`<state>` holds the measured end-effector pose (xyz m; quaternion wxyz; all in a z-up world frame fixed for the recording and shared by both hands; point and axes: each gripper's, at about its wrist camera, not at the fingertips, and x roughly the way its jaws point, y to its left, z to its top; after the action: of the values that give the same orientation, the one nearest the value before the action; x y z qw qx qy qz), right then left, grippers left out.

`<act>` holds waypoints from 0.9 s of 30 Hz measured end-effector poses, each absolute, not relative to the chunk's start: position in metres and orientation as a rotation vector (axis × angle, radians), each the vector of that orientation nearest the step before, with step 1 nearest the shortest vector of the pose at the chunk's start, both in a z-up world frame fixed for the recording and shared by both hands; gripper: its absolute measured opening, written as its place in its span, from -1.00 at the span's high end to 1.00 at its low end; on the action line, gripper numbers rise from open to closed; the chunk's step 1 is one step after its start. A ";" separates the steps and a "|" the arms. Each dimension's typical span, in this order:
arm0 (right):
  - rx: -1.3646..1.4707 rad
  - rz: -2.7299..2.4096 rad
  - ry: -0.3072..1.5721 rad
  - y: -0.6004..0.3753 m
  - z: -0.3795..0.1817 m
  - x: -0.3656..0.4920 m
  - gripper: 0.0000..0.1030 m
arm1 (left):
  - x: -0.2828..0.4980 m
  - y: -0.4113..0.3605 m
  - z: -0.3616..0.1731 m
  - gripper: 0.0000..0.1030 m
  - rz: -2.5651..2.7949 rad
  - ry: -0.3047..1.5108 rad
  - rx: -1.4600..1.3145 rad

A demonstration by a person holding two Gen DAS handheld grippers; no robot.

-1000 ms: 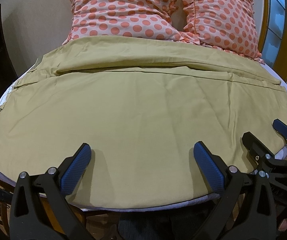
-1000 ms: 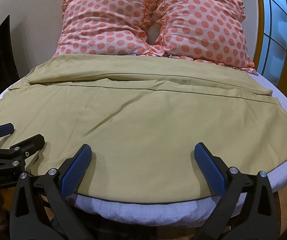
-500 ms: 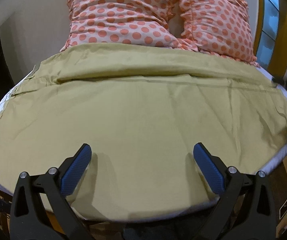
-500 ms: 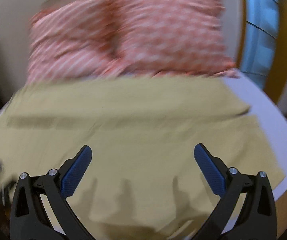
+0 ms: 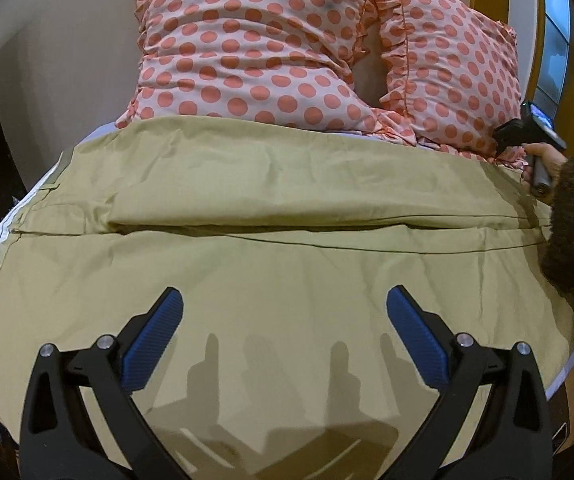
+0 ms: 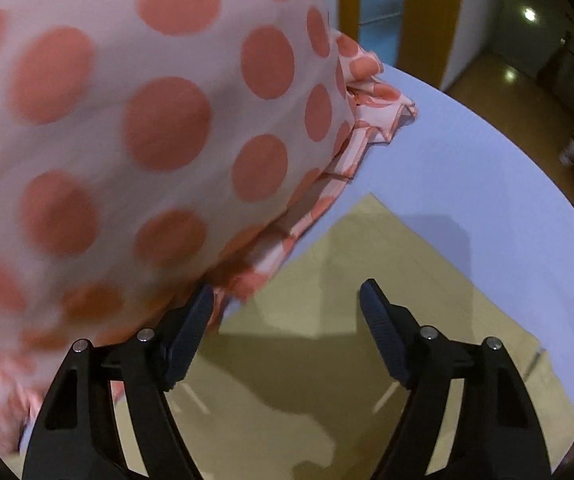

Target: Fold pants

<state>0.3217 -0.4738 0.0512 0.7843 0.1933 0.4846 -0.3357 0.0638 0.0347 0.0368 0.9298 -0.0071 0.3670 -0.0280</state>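
The olive pants point(image 5: 279, 248) lie spread flat across the bed point(image 6: 467, 152), legs running side to side, with a long horizontal fold line across the middle and the waistband end with a belt loop at the left edge in the left wrist view. The left gripper point(image 5: 285, 336) hovers over the near part of the fabric, its jaws set wide and holding nothing, the blue pads point(image 5: 155, 340) apart above the cloth. Behind the pants, 2 pink pillows point(image 5: 255, 48) with orange dots stand against the wall. The right gripper point(image 6: 287, 328) is at the far right corner of the pants, just beside the right-hand pillow point(image 6: 147, 120), its jaws wide and holding nothing; below them lies a corner of the fabric on the pale sheet. In the left wrist view the person's right hand point(image 5: 543, 160) grips that tool's handle, sleeve dark and fuzzy.
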 end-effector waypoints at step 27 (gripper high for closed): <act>0.790 -0.156 0.498 -0.487 0.079 -0.032 0.93 | 0.105 0.155 0.083 -0.97 -0.133 0.702 -0.458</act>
<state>-0.0322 -0.4871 0.0785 0.8901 0.3802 0.2400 -0.0753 0.1047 0.1545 0.0826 0.9114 -0.2221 0.3405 -0.0643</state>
